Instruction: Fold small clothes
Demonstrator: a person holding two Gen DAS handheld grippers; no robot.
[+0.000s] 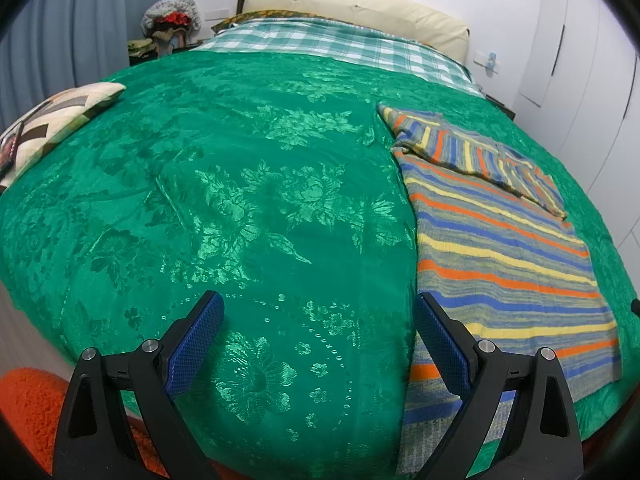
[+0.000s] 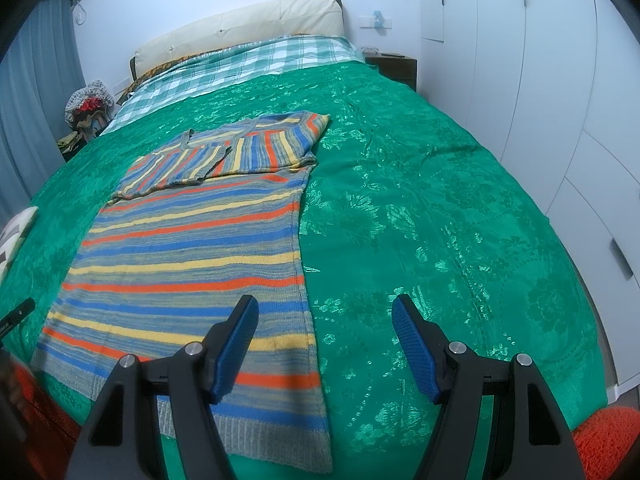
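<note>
One striped knitted sweater (image 2: 192,264) lies flat on the green floral bedspread (image 2: 420,216) of the bed. Its long axis runs from the foot of the bed toward the headboard (image 2: 240,28), with the ribbed hem at the near edge and the neck end pointing to the headboard. Both sleeves are folded across the chest, one overlapping the other.

In the left wrist view, one patterned cushion (image 1: 52,120) rests at the left edge of the bed. The left gripper (image 1: 320,344) hovers over bare bedspread with its jaws apart and nothing between them; its right finger sits over the sweater's left border near the hem. The sweater (image 1: 500,248) occupies the right part of this view.

In the right wrist view, the sweater lies left of centre. The right gripper (image 2: 324,348) stands with jaws apart and empty; its left finger is above the sweater's right border, its right finger above the bedspread.

One checked blanket (image 2: 240,68) covers the head of the bed. No containers are seen.
</note>
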